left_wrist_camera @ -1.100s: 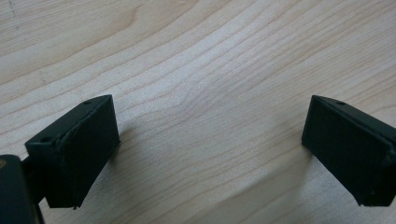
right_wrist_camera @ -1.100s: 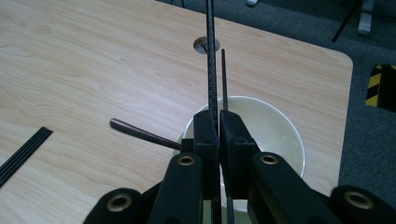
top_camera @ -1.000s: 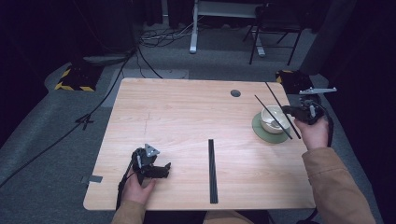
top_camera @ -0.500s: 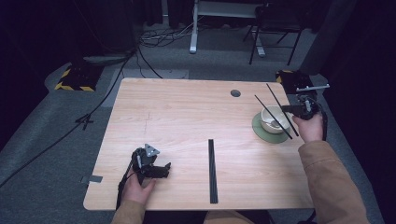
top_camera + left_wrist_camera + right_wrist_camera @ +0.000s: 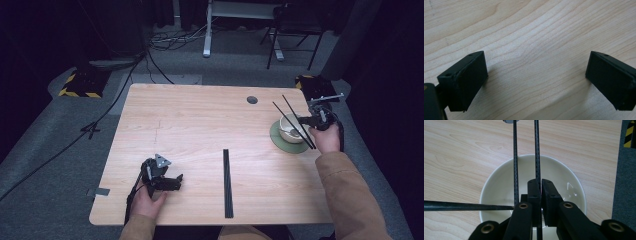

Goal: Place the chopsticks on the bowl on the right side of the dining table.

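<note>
A cream bowl point(image 5: 287, 131) point(image 5: 504, 185) stands on a green round mat point(image 5: 277, 143) at the table's right side. Two thin black chopsticks point(image 5: 280, 111) lie slanting over the bowl. My right gripper point(image 5: 300, 120) point(image 5: 541, 182) hovers over the bowl, shut on one chopstick point(image 5: 537, 150), which runs straight ahead between the pads. The second chopstick point(image 5: 515, 157) runs parallel just left of it, outside the jaws. A third black rod point(image 5: 469, 205) comes in level from the left across the bowl's rim. My left gripper point(image 5: 176, 182) point(image 5: 536, 75) rests on the bare wood at the front left, open and holding nothing.
A long black strip point(image 5: 226, 182) lies on the wooden table point(image 5: 200, 125) near the front centre. A dark round cable hole point(image 5: 252, 100) sits behind the bowl. The table's right edge is close to the right hand. Cables and yellow-black striped blocks point(image 5: 80, 82) lie on the grey floor.
The right hand has sunk a little and shifted left toward the bowl, chopstick still gripped. The left hand and gripper have stayed put.
</note>
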A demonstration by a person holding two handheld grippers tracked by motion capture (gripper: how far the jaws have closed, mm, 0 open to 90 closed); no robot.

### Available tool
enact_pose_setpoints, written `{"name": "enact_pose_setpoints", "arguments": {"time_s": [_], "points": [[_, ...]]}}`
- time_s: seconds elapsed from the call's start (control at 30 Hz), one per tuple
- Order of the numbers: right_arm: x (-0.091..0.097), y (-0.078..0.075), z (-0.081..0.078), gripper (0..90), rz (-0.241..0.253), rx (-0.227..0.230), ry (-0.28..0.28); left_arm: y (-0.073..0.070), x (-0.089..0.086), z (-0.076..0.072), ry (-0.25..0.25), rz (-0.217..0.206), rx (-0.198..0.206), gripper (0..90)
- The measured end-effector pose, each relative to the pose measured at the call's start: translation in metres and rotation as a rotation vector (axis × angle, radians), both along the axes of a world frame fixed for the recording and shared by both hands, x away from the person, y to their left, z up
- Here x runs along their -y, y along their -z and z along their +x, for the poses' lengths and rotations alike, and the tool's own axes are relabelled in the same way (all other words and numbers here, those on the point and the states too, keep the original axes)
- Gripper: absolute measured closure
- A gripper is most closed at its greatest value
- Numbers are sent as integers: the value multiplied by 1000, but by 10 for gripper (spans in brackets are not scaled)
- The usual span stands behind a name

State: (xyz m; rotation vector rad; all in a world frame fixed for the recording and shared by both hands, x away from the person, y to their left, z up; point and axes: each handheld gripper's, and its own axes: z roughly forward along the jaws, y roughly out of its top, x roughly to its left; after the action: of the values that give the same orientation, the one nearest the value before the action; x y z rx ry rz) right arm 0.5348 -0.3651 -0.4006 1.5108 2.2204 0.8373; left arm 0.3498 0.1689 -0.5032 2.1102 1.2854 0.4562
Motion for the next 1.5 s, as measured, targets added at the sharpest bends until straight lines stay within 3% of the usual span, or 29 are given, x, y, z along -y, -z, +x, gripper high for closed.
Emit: {"name": "enact_pose_setpoints", "arguments": {"time_s": [0.47, 0.6, 0.67, 0.77, 0.93, 1.07, 1.13, 1.17, 1.23, 1.37, 1.5], "points": [[-3, 8, 3, 859, -15, -19, -13, 0, 0, 0, -1, 0, 0, 42], [-2, 9, 4, 855, 2, -25, -18, 0, 0, 0, 0, 0, 0, 42], [-2, 9, 4, 802, 8, -26, -27, 0, 0, 0, 0, 1, 0, 42], [-4, 5, 2, 672, 13, 14, -29, 0, 0, 0, -1, 0, 0, 42], [-12, 6, 2, 599, -7, 45, -43, 0, 0, 0, -1, 0, 0, 42], [-17, 10, 4, 615, -31, 30, -52, 0, 0, 0, 0, 0, 0, 42], [-19, 12, 5, 679, -50, 22, -66, 0, 0, 0, 0, 0, 0, 42], [-22, 13, 4, 767, -81, 16, -89, 0, 0, 0, 0, 0, 0, 42], [-23, 13, 4, 792, -102, 20, -106, 0, 0, 0, -1, 0, -1, 42], [-28, 12, 0, 804, -130, 21, -164, 0, 0, 0, 0, 0, 0, 42], [-29, 12, -4, 803, -123, 8, -190, 0, 0, 0, 0, 0, 0, 42]]}}
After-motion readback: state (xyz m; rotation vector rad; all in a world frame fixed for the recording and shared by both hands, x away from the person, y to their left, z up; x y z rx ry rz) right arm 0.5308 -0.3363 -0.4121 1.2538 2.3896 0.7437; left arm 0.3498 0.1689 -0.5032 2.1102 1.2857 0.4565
